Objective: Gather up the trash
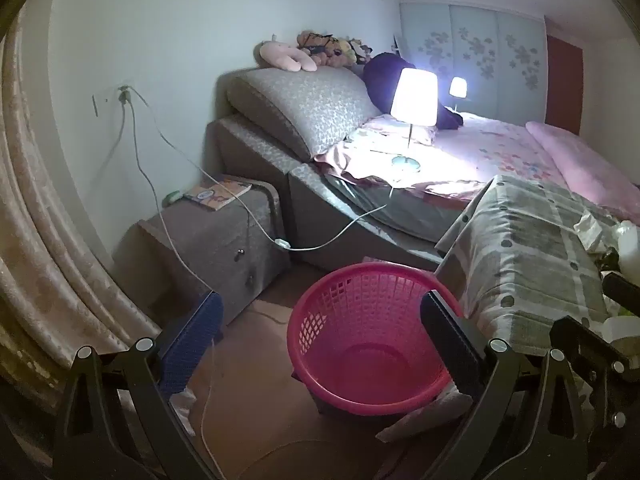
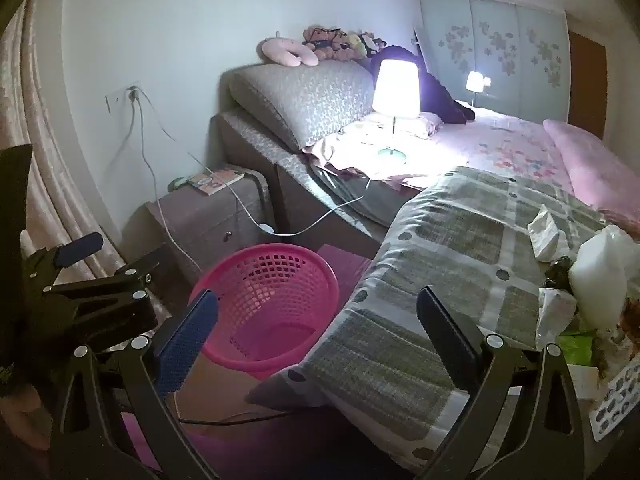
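A dim bedroom is seen. A bed (image 1: pixel 460 148) is set at 1 o'clock, with 1 lit lamp (image 1: pixel 414 98) stood on it. A nightstand (image 1: pixel 208 240) is placed at 10 o'clock beneath a white wall (image 1: pixel 180 40). A wardrobe (image 1: pixel 472 56) with flowered doors is seen at 2 o'clock.

We count one pink basket (image 1: pixel 362 336) on the floor, two lit lamps (image 1: pixel 414 98) (image 1: pixel 458 88) on the bed, one book (image 1: pixel 218 194) on the nightstand, one checked quilt (image 2: pixel 452 248), and two crumpled tissues (image 2: pixel 546 232) (image 2: pixel 554 314) on it, beside one white bottle (image 2: pixel 600 268).
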A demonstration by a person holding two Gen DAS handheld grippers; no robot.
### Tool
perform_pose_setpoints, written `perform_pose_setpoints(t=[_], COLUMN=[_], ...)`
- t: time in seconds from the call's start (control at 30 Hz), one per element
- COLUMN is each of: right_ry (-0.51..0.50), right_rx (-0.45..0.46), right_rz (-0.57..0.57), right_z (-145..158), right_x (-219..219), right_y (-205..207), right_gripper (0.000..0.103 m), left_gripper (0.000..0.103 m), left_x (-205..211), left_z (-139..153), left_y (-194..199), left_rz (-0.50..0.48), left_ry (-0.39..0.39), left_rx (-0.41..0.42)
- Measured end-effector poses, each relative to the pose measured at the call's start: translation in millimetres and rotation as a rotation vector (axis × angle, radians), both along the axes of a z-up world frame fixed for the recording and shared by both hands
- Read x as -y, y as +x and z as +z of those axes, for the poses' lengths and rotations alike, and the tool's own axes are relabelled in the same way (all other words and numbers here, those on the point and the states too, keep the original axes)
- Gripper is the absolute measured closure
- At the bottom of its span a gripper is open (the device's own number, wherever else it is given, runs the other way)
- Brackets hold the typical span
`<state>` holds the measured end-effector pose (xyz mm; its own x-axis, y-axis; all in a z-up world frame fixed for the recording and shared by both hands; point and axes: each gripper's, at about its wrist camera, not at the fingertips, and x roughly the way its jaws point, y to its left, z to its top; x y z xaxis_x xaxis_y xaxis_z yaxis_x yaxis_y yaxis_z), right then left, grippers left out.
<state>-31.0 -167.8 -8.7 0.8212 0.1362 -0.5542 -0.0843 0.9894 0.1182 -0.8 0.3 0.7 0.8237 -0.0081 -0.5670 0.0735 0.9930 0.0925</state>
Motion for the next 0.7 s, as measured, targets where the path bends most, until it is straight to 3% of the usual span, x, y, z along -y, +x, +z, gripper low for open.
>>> perform_pose_setpoints(t=[0.27, 0.3, 0.7], right_ry=[0.007, 0.001, 0.002], right_rx=[0.000, 0.006, -0.001], right_rz=[-0.004, -0.007, -0.011], right_z=[2.4, 2.3, 1.7], right_x=[0.2, -4.0, 2.2], right_y=[-8.1, -11.8, -13.0], right_gripper=[0.007, 0.007, 0.007], left_gripper=[0.008, 0.008, 0.008], left_x=[-11.1, -4.3, -0.9], left_z=[-0.1, 1.2, -2.3], left_y=[5.0, -2.2, -4.0], left_rz=[0.011, -0.007, -0.007], left_ry=[-0.008, 0.021, 0.047], left_rx=[-0.008, 0.008, 0.017])
